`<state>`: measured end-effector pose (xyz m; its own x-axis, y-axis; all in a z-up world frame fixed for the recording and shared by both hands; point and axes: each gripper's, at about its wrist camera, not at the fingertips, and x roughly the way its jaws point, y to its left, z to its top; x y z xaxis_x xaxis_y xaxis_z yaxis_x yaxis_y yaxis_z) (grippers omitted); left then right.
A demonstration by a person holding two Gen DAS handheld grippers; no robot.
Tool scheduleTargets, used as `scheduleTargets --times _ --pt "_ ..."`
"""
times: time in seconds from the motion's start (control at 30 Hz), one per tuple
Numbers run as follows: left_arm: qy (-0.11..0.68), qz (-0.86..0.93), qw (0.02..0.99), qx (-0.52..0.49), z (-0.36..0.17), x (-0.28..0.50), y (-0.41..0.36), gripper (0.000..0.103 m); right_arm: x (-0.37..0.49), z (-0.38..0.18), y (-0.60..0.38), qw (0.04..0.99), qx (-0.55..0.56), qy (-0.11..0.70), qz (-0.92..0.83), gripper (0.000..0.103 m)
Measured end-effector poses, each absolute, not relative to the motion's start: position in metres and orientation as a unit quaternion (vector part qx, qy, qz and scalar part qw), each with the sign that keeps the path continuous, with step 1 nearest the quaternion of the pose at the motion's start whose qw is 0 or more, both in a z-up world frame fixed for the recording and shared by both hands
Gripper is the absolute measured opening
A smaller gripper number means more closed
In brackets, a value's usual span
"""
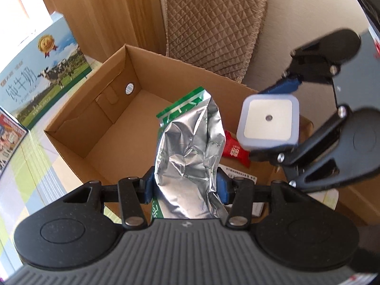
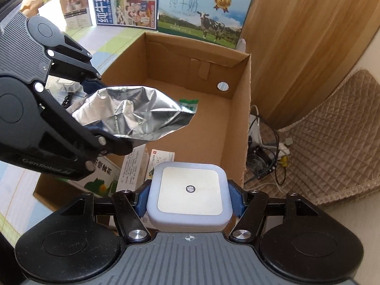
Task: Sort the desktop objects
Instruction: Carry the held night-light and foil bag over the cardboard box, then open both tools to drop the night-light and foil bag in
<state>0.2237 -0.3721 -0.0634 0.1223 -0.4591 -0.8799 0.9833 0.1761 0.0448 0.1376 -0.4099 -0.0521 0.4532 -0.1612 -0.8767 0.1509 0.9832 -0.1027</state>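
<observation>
My left gripper (image 1: 185,185) is shut on a crumpled silver foil bag with green print (image 1: 190,142), held above an open cardboard box (image 1: 133,66). The same bag (image 2: 135,114) shows in the right wrist view, clamped in the left gripper (image 2: 99,114) at the left. My right gripper (image 2: 190,199) is shut on a square white night light with a small round sensor (image 2: 190,190), over the box's near end (image 2: 247,109). In the left wrist view the night light (image 1: 269,121) hangs in the right gripper (image 1: 277,123) at the right.
In the box lie a red sachet (image 1: 234,150), paper cartons and leaflets (image 2: 140,166). Milk cartons (image 2: 201,11) stand behind it on a checked cloth (image 2: 99,45). A wooden panel (image 2: 296,35), a quilted mat (image 2: 337,128) and cables with a small fan (image 2: 261,161) lie to the right.
</observation>
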Motion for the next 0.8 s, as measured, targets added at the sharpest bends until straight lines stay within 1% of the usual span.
scheduleTargets --times 0.47,0.6,0.8 --pt "0.447 -0.504 0.704 0.223 -0.071 0.265 -0.378 0.045 0.152 -0.068 -0.415 0.845 0.024 0.524 -0.101 0.062" --pt "0.447 -0.499 0.710 0.216 -0.071 0.267 -0.376 0.048 0.152 -0.069 -0.412 0.844 0.025 0.527 -0.098 0.062" --pt "0.426 -0.504 0.720 0.218 -0.063 0.265 -0.362 0.048 0.156 -0.074 -0.412 0.843 0.033 0.528 -0.099 0.062"
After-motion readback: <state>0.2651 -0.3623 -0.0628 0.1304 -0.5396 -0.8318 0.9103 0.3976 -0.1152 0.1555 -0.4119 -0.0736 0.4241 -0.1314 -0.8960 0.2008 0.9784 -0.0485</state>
